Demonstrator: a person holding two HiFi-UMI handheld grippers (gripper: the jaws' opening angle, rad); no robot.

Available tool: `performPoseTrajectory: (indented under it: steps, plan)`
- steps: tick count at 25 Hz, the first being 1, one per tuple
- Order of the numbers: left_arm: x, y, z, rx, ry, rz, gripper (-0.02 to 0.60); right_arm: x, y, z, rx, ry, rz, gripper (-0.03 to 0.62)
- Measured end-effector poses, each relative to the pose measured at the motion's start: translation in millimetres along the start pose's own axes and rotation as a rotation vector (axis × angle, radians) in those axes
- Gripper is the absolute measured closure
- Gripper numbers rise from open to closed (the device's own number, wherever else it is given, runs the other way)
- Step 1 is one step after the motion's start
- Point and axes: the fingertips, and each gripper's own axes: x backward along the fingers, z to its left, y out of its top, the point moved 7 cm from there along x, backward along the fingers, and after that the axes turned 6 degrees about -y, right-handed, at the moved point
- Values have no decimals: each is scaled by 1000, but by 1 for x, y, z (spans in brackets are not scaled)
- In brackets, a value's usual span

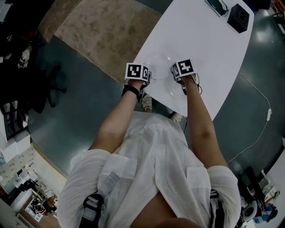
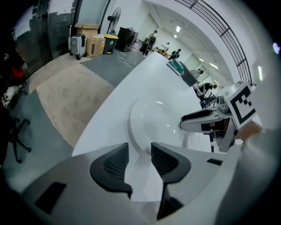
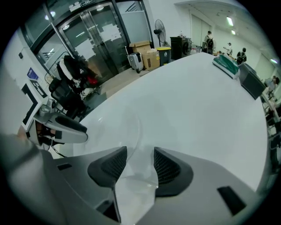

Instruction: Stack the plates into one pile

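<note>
A clear, shallow plate (image 1: 160, 71) lies on the white table (image 1: 209, 53) near its front edge; I cannot tell whether more plates lie under it. My left gripper (image 1: 148, 77) is at the plate's left rim and my right gripper (image 1: 174, 75) at its right rim. In the left gripper view the plate (image 2: 153, 119) has its near rim running into the gap of the left gripper (image 2: 139, 159), whose pads stand apart from it. In the right gripper view the plate's (image 3: 118, 127) faint edge passes between the right gripper's (image 3: 139, 165) wide-apart pads.
A black box (image 1: 238, 18) and a flat greenish thing (image 1: 217, 6) sit at the table's far end. A beige rug (image 1: 102, 31) and a dark office chair (image 1: 42, 89) are on the floor to the left. A white cable (image 1: 260, 100) trails on the right.
</note>
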Motion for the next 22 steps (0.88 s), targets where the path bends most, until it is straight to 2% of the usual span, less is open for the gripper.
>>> performPoseTrajectory:
  steps: [6,8,12,18,22]
  plan:
    - [1,4,5,20,-31,8,425,-6,12,6,-29,60,8,384]
    - [-1,4,6,17,-27,9,454,-9,13,9,-37,85,11,384]
    - [-3,4,7,8,-30,14,459,-14,19,17,-37,112,13,393]
    - [-1,3,11,28,-32,-7,474,-17,20,28,-13,81,11,433]
    - [6,1,15,46,-46,-18,485,-10,16,31,-63,102,9,464]
